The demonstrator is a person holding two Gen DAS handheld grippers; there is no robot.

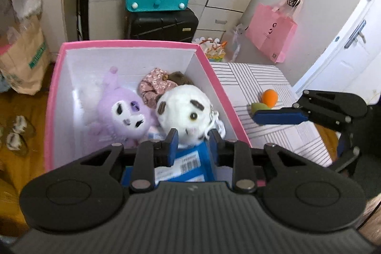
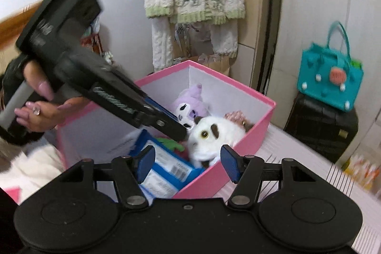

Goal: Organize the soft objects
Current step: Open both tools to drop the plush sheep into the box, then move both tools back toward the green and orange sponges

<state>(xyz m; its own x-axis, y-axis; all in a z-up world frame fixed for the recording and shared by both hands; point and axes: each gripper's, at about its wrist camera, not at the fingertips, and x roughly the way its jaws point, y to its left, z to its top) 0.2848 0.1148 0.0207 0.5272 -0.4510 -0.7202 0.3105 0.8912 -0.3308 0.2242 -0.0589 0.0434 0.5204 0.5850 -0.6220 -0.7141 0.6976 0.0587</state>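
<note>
The left gripper (image 1: 193, 135) reaches into the pink box (image 1: 147, 44), its jaws drawn narrow around the lower edge of the white plush (image 1: 183, 108); whether the pads press it I cannot tell. A purple plush (image 1: 121, 113) lies left of the white one, blue packets (image 1: 190, 158) nearer. The right gripper (image 2: 188, 164) hovers half open and empty at the box's near right. An orange ball (image 1: 269, 96) rests on the striped table (image 1: 273, 135), far right.

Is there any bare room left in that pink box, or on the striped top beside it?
The pink box is bare along its left wall, beside the purple plush; its right side is crowded. The striped top is bare nearer than the orange ball.
</note>
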